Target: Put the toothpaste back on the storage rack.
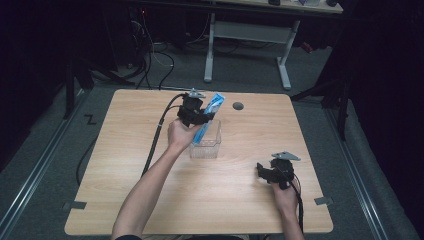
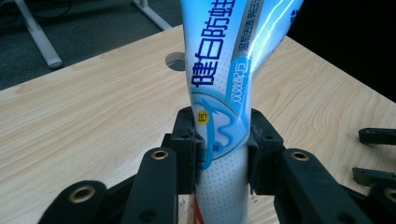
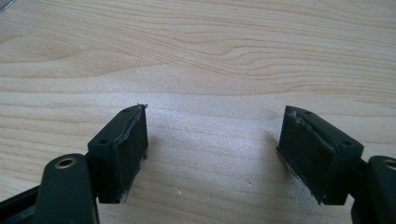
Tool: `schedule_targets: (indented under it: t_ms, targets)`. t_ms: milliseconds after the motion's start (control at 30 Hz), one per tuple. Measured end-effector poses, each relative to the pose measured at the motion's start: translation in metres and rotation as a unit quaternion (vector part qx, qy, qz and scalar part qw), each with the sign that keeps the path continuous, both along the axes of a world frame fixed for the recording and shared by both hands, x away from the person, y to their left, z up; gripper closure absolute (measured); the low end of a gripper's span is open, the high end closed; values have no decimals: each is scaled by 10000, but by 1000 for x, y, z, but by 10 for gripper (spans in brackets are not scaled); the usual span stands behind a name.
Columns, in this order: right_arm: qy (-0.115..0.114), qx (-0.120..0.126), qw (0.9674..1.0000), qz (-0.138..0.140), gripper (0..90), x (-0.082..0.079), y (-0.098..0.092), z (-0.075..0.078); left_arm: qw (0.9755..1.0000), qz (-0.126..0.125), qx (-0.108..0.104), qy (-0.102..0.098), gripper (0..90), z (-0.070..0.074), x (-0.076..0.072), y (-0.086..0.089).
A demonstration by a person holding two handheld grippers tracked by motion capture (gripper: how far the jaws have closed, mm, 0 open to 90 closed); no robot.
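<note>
A blue and white toothpaste tube slants out of a clear plastic box in the middle of the table. My left gripper is shut on this tube just above the box. In the left gripper view the tube rises between the two black pads, which press on both its sides. My right gripper rests low at the right of the table, and its jaws stand wide apart over bare wood with nothing between them.
The wooden table has a round grey cable hole behind the box. A black cable trails from the left gripper off the front left. A white-legged desk stands on the grey floor beyond.
</note>
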State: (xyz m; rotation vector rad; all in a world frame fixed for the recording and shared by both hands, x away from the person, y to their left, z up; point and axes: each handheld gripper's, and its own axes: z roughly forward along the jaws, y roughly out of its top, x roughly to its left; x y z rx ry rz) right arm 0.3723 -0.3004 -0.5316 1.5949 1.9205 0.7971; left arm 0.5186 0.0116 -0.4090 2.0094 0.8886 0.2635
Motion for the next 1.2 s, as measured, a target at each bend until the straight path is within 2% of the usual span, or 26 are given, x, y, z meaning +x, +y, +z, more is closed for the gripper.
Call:
schedule_targets:
  t_ms: [233,833,1200]
  targets:
    - [4,2,10000,-1,238,0,0,0,10000,20,97,12,689,-1,-3,3]
    - [3,2,10000,-2,238,0,0,0,9998,124,139,49,683,-8,-8,9]
    - [9,7,10000,-4,238,0,0,0,9992,65,389,4,681,-13,-11,6]
